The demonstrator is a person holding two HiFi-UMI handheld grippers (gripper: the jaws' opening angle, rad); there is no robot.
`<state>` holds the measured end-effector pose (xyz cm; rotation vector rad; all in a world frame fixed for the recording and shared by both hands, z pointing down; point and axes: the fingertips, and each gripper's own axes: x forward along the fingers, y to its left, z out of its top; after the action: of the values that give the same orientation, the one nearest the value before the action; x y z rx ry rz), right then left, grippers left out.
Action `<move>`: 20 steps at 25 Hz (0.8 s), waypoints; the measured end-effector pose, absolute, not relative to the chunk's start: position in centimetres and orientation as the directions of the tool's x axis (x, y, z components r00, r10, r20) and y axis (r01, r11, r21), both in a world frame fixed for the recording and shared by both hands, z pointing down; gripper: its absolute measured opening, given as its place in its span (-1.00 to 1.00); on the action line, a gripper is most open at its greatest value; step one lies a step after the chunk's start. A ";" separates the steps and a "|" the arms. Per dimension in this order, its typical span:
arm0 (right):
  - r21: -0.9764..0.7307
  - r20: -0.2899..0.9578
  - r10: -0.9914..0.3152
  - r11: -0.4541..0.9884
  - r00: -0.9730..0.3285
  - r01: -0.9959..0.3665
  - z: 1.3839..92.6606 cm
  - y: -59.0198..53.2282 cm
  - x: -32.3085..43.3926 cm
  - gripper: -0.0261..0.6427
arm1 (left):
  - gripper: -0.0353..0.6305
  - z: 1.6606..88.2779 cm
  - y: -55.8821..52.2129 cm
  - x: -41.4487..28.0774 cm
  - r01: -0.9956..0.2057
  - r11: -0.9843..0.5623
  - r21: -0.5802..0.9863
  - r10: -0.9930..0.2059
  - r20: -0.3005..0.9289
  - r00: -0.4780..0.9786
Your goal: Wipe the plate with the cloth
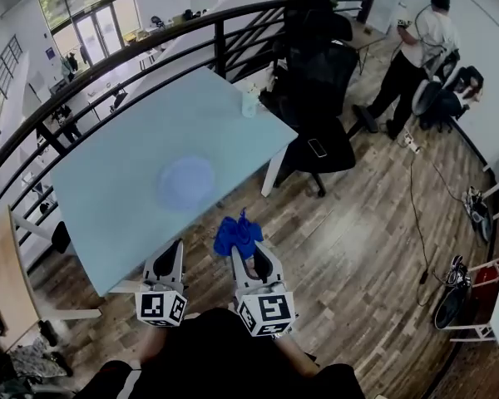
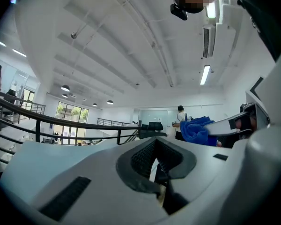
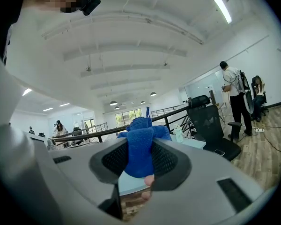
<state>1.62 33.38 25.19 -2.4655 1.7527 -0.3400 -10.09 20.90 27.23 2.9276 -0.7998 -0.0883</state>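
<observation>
A pale round plate lies on the light blue table, near its front edge. A bunched blue cloth hangs just off that front edge, with my right gripper shut on it. In the right gripper view the cloth fills the gap between the jaws and sticks up above them, right gripper. My left gripper is level with the right one, a little left of the cloth and short of the plate. Its jaws meet with nothing between them, left gripper. The left gripper view catches the cloth off to the right.
A small white cup stands at the table's far right corner. Black office chairs crowd the table's right end. A black railing runs behind the table. A person stands far off on the wooden floor.
</observation>
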 end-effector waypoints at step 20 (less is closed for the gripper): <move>-0.233 0.143 -0.939 -0.340 0.313 -0.911 26.7 34.6 8.7 -0.57 | -0.89 28.1 21.3 -4.3 -0.540 -0.836 0.099 -0.543 -0.007 0.840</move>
<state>8.67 34.58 26.67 -2.4561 1.7376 -0.3856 -4.27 21.27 28.09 2.9239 -0.8620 -0.0522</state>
